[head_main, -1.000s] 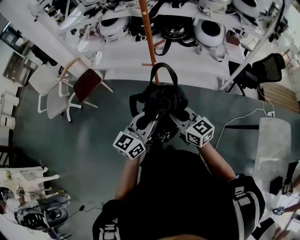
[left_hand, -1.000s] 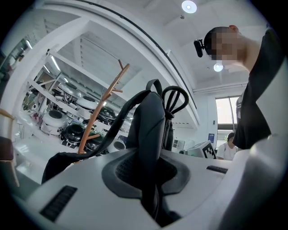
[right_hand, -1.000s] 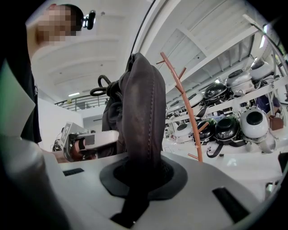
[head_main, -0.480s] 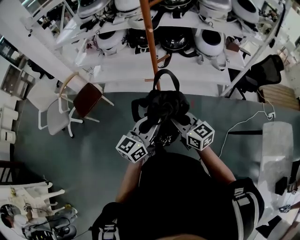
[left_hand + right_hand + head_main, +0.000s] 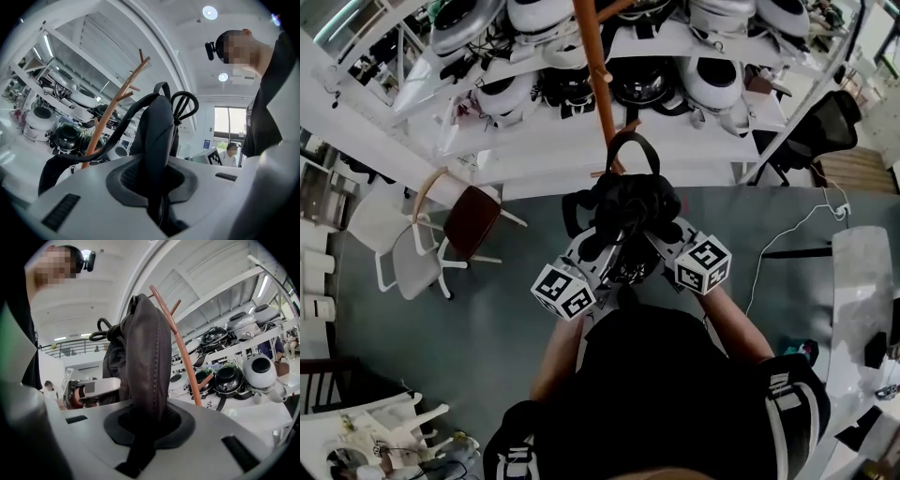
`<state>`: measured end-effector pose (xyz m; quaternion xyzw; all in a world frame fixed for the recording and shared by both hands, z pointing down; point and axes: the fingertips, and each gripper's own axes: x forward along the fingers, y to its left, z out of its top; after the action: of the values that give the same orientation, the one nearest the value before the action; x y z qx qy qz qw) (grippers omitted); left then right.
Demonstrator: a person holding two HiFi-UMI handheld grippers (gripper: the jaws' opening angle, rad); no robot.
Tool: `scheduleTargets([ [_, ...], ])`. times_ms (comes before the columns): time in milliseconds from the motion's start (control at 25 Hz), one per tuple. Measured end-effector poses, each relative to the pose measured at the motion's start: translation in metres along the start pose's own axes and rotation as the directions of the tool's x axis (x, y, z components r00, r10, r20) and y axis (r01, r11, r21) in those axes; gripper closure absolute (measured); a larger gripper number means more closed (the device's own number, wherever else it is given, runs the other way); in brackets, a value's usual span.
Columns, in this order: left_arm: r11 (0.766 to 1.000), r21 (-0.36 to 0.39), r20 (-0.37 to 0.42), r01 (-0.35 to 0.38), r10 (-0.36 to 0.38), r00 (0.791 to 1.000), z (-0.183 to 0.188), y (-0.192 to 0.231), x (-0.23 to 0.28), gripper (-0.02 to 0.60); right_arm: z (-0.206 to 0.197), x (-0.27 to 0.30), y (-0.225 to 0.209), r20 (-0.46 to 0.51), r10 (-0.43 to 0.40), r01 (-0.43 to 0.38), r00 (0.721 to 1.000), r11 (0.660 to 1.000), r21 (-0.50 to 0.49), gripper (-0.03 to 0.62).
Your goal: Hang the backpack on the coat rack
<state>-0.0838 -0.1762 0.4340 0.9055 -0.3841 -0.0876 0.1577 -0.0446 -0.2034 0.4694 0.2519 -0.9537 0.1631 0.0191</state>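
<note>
We are holding the black backpack (image 5: 628, 202) up in front of us with both tools, off the floor and just short of the orange-brown coat rack (image 5: 595, 56). The left gripper (image 5: 157, 185) is pinching a padded black strap (image 5: 157, 131), its jaws nearly together with the strap pressed between the pads. The right gripper (image 5: 147, 425) is clamping a stitched dark fold of the bag (image 5: 147, 357) in the same way. We are gripping low on both sides, which looks meant to leave the top carry loop (image 5: 630, 150) standing free and open above the bag. That loop is reaching toward the rack's pole, close to a short peg (image 5: 623, 127), but it is not yet over any peg as far as we can tell. The next move is probably calling for a lift, so that the loop is clearing a peg tip.

Under us a grey-green floor (image 5: 441, 309) is spreading out, with a white cable (image 5: 778, 248) trailing across it on the right. A brown-seated chair (image 5: 469, 202) is standing to the left. Behind the rack, white shelving (image 5: 534, 141) is carrying rows of rounded white and black helmet-like shells (image 5: 712, 80).
</note>
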Motion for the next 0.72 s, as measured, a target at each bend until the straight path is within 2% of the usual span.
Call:
scheduleTargets([
  [360, 0.997, 0.011, -0.036, 0.077, -0.076, 0.996, 0.009, 0.029, 0.008, 0.528, 0.005, 0.026, -0.013, 0.044, -0.065, 0.064, 0.997, 0.998, 0.019, 0.542],
  [720, 0.998, 0.014, -0.032, 0.068, -0.068, 0.997, 0.012, 0.044, 0.031, 0.528, 0.013, 0.036, -0.039, 0.048, -0.055, 0.055, 0.997, 0.998, 0.016, 0.542],
])
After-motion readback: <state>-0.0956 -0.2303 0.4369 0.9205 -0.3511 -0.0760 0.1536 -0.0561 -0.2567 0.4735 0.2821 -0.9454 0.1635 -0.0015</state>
